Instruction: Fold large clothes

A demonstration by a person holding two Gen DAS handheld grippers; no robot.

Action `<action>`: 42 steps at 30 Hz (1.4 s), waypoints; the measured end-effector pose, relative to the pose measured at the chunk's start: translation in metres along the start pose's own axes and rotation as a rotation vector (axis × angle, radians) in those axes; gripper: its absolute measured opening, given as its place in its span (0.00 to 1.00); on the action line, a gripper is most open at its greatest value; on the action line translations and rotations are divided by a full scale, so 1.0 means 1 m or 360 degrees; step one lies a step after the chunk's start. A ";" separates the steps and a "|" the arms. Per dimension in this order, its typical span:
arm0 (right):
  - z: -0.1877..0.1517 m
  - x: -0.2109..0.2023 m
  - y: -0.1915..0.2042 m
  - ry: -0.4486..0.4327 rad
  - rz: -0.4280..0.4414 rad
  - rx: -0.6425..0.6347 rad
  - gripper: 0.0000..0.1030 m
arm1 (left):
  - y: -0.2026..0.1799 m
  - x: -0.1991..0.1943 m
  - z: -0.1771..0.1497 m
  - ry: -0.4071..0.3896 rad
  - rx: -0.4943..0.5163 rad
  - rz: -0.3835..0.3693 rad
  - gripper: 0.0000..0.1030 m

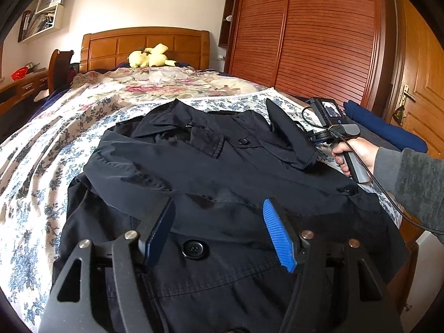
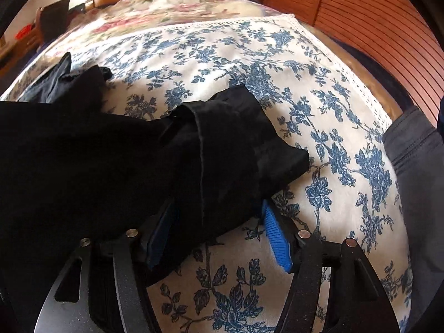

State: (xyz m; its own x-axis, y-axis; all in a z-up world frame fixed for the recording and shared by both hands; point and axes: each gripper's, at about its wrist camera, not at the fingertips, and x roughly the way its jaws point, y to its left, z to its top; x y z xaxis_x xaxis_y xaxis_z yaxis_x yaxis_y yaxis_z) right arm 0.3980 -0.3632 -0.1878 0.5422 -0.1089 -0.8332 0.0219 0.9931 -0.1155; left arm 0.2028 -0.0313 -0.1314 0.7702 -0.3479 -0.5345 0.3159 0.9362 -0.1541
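On the bed point(image 1: 41, 138), over a blue-flowered cover, a dark coat point(image 1: 222, 183) lies face up, collar toward the wooden headboard point(image 1: 144, 44) and buttons showing down the front. Left tongs point(image 1: 219, 233) hover just above the coat's lower front, jaws spread wide with nothing between them. Right tongs point(image 2: 219, 236), held by a hand in a grey sleeve at the coat's right side, point steeply down at the sleeve cuff point(image 2: 238, 144); their jaws stand apart on either side of the dark cloth, and the pads do not appear to be pressing it, so nothing looks gripped yet. The step seems to be taking this sleeve to fold it in across the body. To do it well, the right tongs should close near the cuff's edge, catching both layers of the sleeve but not the cover beneath, then lift only enough to clear the bed and carry the sleeve flat across the chest, while the left tongs press the coat's front so the body does not slide.
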 end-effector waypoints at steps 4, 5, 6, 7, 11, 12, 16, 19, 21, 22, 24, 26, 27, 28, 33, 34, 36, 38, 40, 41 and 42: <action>-0.001 -0.001 0.003 -0.0013 0.0029 -0.0044 0.43 | -0.001 -0.001 0.000 0.0000 0.0011 0.0006 0.63; -0.001 -0.002 0.007 -0.0021 0.0044 -0.0077 0.31 | -0.002 -0.002 0.000 -0.0001 0.0015 0.0007 0.63; -0.003 -0.006 0.013 -0.0040 0.0054 -0.0148 0.21 | -0.002 -0.003 0.000 -0.0002 0.0018 0.0008 0.63; -0.004 -0.009 0.019 -0.0050 0.0063 -0.0200 0.04 | -0.003 -0.004 0.000 -0.0002 0.0021 0.0009 0.63; -0.007 -0.037 0.039 -0.0171 0.0048 -0.0338 0.04 | -0.002 -0.010 0.000 -0.0009 0.0032 0.0022 0.63; -0.007 -0.052 0.044 -0.0230 0.0058 -0.0351 0.04 | -0.002 -0.012 0.000 -0.0014 0.0032 0.0026 0.63; -0.005 -0.103 0.056 -0.0384 0.0113 -0.0372 0.04 | 0.003 -0.023 0.000 -0.0041 0.0024 0.0040 0.63; -0.004 -0.138 0.066 -0.0473 0.0163 -0.0391 0.04 | 0.007 -0.031 0.001 -0.0058 0.0017 0.0046 0.63; -0.004 -0.163 0.075 -0.0527 0.0216 -0.0401 0.04 | 0.011 -0.036 0.000 -0.0069 0.0013 0.0067 0.63; -0.001 -0.169 0.078 -0.0543 0.0229 -0.0404 0.04 | 0.014 -0.040 0.000 -0.0075 0.0007 0.0070 0.63; -0.006 -0.190 0.090 -0.0590 0.0268 -0.0420 0.04 | 0.019 -0.046 0.000 -0.0087 -0.0010 0.0072 0.63; -0.007 -0.204 0.101 -0.0621 0.0305 -0.0444 0.04 | 0.023 -0.052 -0.001 -0.0097 -0.0017 0.0080 0.63; -0.010 -0.213 0.109 -0.0643 0.0335 -0.0461 0.04 | 0.026 -0.055 -0.002 -0.0101 -0.0017 0.0086 0.63; -0.011 -0.218 0.115 -0.0654 0.0354 -0.0471 0.04 | 0.028 -0.058 -0.003 -0.0105 -0.0016 0.0092 0.63; -0.030 -0.239 0.158 -0.0688 0.0504 -0.0539 0.04 | 0.044 -0.078 -0.008 -0.0128 -0.0037 0.0132 0.63; -0.035 -0.240 0.167 -0.0683 0.0525 -0.0556 0.04 | 0.045 -0.080 -0.009 -0.0131 -0.0043 0.0138 0.63; -0.046 -0.240 0.183 -0.0661 0.0574 -0.0590 0.04 | 0.052 -0.085 -0.010 -0.0140 -0.0061 0.0149 0.63; -0.058 -0.237 0.194 -0.0633 0.0608 -0.0610 0.04 | 0.057 -0.089 -0.011 -0.0147 -0.0079 0.0157 0.63; -0.069 -0.233 0.206 -0.0595 0.0646 -0.0627 0.04 | 0.062 -0.092 -0.011 -0.0153 -0.0092 0.0161 0.63; -0.074 -0.231 0.211 -0.0578 0.0661 -0.0635 0.04 | 0.066 -0.093 -0.011 -0.0156 -0.0102 0.0162 0.63; -0.080 -0.229 0.217 -0.0563 0.0682 -0.0649 0.04 | 0.069 -0.093 -0.011 -0.0157 -0.0115 0.0160 0.63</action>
State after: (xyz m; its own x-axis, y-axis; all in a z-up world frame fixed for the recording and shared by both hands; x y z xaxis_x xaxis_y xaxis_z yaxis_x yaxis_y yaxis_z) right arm 0.2111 -0.1262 -0.0657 0.6755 0.3793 -0.6323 -0.5356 0.8418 -0.0673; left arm 0.1467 0.0659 -0.1013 0.8477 -0.2522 -0.4667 0.1964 0.9665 -0.1654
